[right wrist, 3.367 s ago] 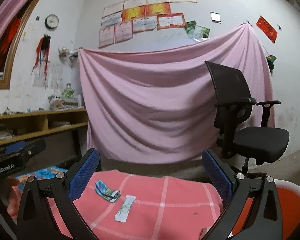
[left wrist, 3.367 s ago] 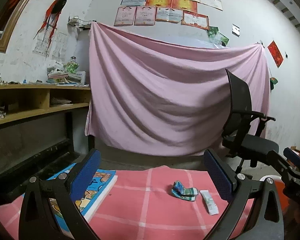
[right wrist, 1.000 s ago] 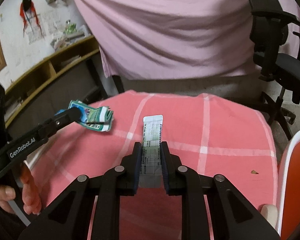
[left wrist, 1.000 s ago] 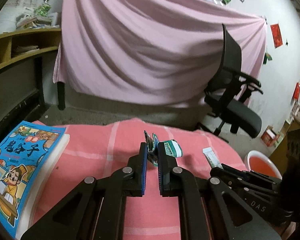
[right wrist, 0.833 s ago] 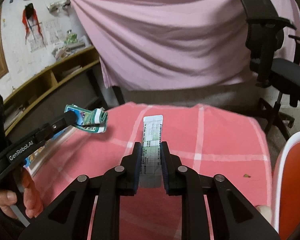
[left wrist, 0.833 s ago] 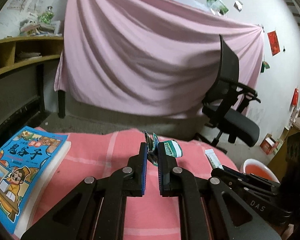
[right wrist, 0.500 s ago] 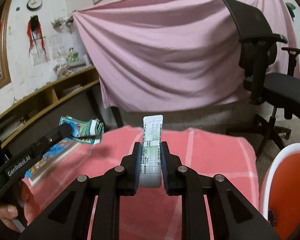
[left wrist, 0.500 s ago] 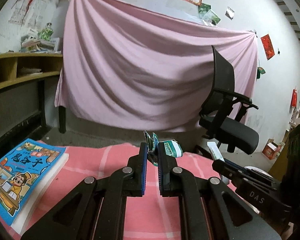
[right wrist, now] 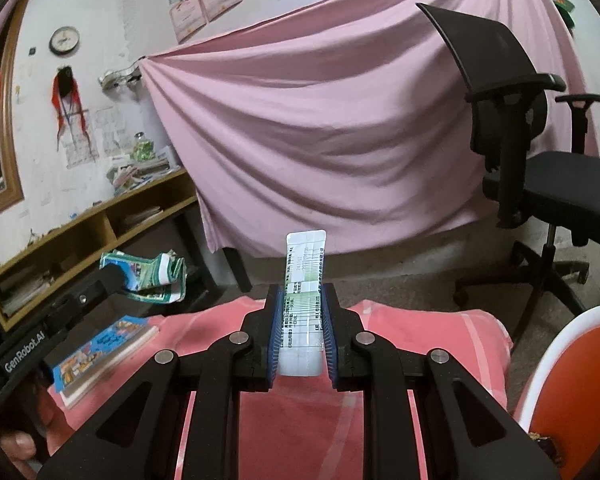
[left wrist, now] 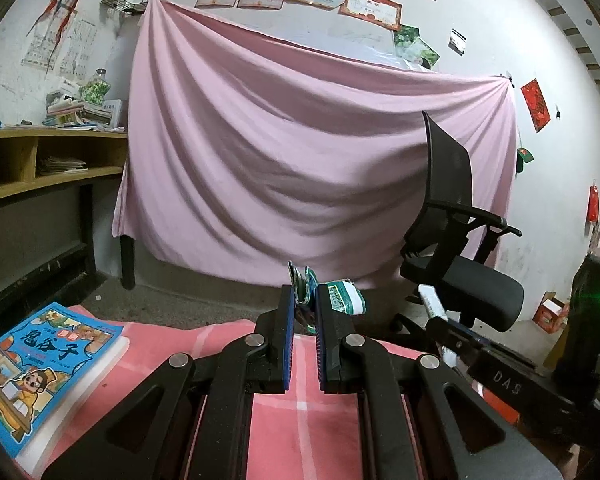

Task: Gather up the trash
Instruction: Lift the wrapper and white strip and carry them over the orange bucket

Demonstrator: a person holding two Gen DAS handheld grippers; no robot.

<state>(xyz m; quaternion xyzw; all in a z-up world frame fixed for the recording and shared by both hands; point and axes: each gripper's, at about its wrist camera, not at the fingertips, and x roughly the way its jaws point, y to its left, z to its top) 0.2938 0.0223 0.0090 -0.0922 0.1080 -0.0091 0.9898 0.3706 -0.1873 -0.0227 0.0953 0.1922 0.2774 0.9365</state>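
My left gripper [left wrist: 302, 296] is shut on a crumpled green wrapper [left wrist: 342, 300] and holds it up above the pink checked table [left wrist: 308, 424]. The wrapper also shows in the right wrist view [right wrist: 152, 272], at the tip of the left gripper. My right gripper [right wrist: 303, 300] is shut on a flat white paper strip [right wrist: 305, 276] that sticks up between the pads, raised above the table [right wrist: 300, 420]. The strip also shows in the left wrist view [left wrist: 432, 302]. An orange bin with a white rim [right wrist: 572, 392] stands at the lower right.
A blue picture book [left wrist: 40, 364] lies on the table's left side. A black office chair [right wrist: 540, 152] stands to the right beyond the table. A pink sheet [left wrist: 300, 160] hangs on the back wall. Wooden shelves [left wrist: 40, 160] run along the left wall.
Both grippers went from open above the table to shut on the wrapper and the strip. Over the last second both have lifted their trash higher above the table.
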